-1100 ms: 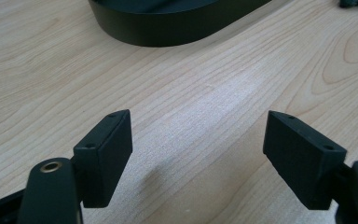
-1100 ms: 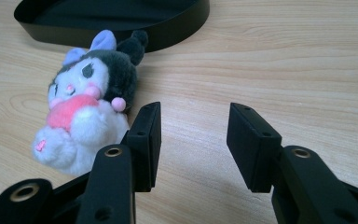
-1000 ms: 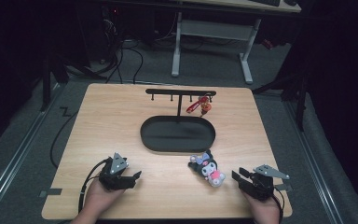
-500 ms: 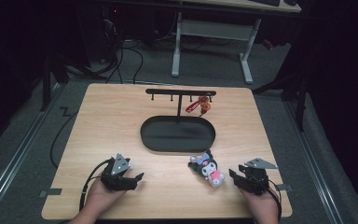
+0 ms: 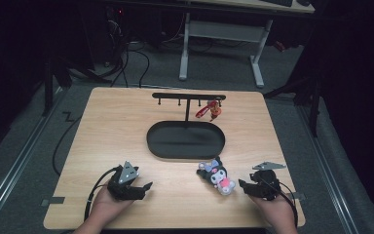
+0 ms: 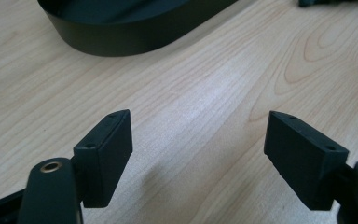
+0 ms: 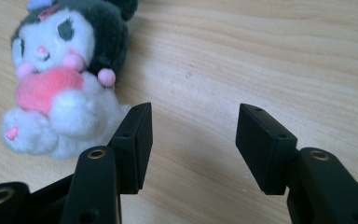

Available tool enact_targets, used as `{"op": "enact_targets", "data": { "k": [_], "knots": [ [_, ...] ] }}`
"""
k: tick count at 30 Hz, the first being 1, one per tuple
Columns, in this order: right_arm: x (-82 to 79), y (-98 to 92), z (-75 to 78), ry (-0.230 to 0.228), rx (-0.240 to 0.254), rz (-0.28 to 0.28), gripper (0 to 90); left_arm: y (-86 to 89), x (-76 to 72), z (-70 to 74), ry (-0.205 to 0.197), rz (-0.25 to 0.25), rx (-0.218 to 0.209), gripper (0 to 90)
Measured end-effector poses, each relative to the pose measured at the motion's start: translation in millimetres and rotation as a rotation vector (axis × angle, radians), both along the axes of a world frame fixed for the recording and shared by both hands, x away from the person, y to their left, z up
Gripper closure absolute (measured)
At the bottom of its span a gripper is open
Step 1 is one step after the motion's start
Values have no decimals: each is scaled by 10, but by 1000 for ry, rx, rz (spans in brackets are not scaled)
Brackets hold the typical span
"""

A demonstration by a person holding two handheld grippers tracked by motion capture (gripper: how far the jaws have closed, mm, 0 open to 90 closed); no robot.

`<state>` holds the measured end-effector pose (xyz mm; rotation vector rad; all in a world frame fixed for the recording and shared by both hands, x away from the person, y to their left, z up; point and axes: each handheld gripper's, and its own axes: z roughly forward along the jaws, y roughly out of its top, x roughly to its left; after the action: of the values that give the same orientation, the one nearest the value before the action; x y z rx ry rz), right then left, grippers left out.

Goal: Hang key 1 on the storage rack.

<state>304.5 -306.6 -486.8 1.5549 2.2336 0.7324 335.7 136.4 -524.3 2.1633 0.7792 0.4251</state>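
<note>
Near the table (image 5: 112, 126) front edge, both grippers gape.

We've got a light wooden table (image 5: 117, 126) with a black oval tray (image 5: 185, 140) sitting around the middle. Right behind it there's a black T-shaped rack (image 5: 188, 97) with little pegs, and a red trinket (image 5: 209, 110) hangs off its right end. A small plush toy (image 5: 217, 175), black and white with a pink heart, lies near the front edge. Our left gripper (image 5: 139, 187) rests on the table front left, jaws apart, and our right gripper (image 5: 243, 185) sits just beside the plush, not touching it.
</note>
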Motion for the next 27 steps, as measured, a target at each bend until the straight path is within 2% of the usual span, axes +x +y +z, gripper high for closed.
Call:
{"op": "enact_targets", "data": {
  "k": [4,12,27],
  "knots": [
    [20,-17,35,34,-24,1,452,3,-5,-3,5,-3,4,240],
    [67,-17,111,119,-32,-3,425,4,-6,0,6,-6,-1,239],
    [127,57,215,259,-138,51,399,1,8,-2,8,-12,-1,234]
  ]
}}
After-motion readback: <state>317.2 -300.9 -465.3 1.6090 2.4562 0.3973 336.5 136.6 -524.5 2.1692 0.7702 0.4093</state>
